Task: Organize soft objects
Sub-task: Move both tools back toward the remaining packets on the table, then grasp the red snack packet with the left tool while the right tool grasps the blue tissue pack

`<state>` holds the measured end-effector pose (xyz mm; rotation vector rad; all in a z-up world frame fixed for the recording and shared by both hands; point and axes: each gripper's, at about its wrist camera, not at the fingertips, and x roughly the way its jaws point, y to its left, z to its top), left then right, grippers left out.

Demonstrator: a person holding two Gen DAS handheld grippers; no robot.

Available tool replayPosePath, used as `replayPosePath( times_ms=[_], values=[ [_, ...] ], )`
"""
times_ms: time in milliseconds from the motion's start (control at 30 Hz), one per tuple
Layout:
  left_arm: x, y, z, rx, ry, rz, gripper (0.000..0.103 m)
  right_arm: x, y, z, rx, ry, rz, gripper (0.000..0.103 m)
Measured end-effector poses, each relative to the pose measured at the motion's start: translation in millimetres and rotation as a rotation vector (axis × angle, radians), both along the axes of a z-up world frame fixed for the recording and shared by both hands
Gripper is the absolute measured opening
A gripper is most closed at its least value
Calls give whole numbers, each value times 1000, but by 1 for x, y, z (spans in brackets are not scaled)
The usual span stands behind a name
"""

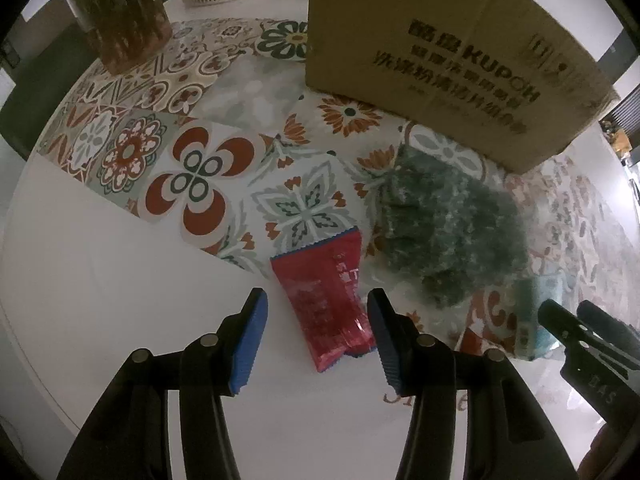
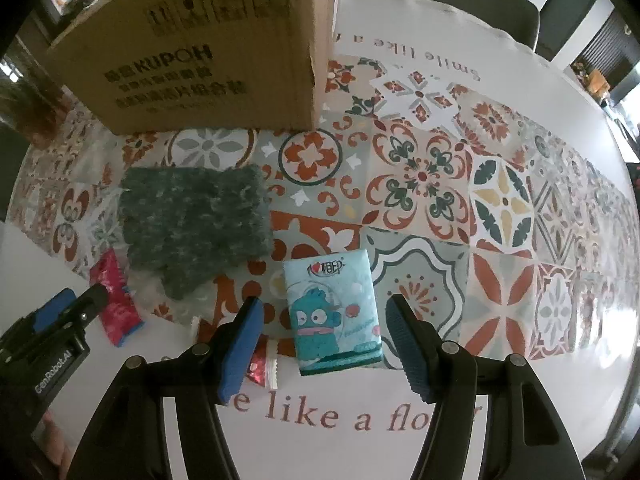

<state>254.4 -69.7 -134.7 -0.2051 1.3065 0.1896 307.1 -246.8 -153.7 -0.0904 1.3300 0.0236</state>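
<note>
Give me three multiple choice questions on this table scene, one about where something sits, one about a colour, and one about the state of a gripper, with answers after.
1. Where does the fuzzy grey-green cloth lie?
A. inside the cardboard box
B. on the patterned tablecloth in front of the cardboard box
C. in the white basket

2. What colour is the packet under the left gripper?
A. red
B. yellow
C. black

3. How does the right gripper stand over the blue tissue pack?
A. clamped shut on it
B. open, one finger on each side of it
C. lifting it off the table

Answers:
1 B, the cloth lies flat on the tablecloth just before the box.
2 A, its wrapper is red with a blue edge.
3 B, both blue pads stand apart from the pack, which lies flat on the table.
</note>
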Motion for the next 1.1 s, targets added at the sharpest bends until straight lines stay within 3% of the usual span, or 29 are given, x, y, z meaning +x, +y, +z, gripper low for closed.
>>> replayPosePath(
  times_ms=[267,800,933,1100],
  values=[
    [4,3,-10,23,15,24,57,8,-3,-17,5,38,-19,65],
    [11,8,-30,6,55,44,57,13,4,-40,17,54,-40,65],
    [11,3,-30,12,51,29,54,13,-3,-41,28,31,-64,58],
    [13,-2,-29,8,43,0,47,10,-10,-38,46,4,-80,58]
  ],
)
